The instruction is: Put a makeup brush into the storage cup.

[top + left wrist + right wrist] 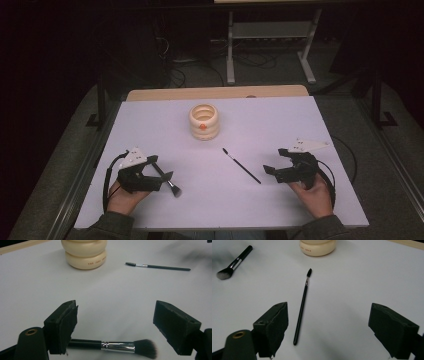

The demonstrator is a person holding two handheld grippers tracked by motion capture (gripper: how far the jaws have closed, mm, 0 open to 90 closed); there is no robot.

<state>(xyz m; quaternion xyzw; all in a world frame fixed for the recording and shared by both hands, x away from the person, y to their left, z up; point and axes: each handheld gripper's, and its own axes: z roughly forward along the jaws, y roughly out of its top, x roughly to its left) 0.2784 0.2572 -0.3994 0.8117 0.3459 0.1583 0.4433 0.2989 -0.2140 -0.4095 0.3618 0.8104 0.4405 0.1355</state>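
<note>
A cream ribbed holder (204, 121) with an orange dot stands upright at the middle back of the white table (150, 115). A thick makeup brush (166, 180) lies flat beside my left gripper (161, 168); in the left gripper view the makeup brush (117, 346) lies on the table low between the open jaws, untouched. A thin black spoolie brush (242, 166) lies diagonally mid-table, left of my right gripper (276, 161). In the right gripper view the spoolie brush (302, 305) lies just ahead of the open jaws, near the left one. The holder (84, 253) also stands far ahead in the left gripper view.
A wooden strip (215, 93) runs along the table's far edge. Metal frame rails (95, 150) flank the table. Beyond it, a stand's legs (231, 50) and cables lie on the dark floor. A hand and sleeve hold each gripper at the near edge.
</note>
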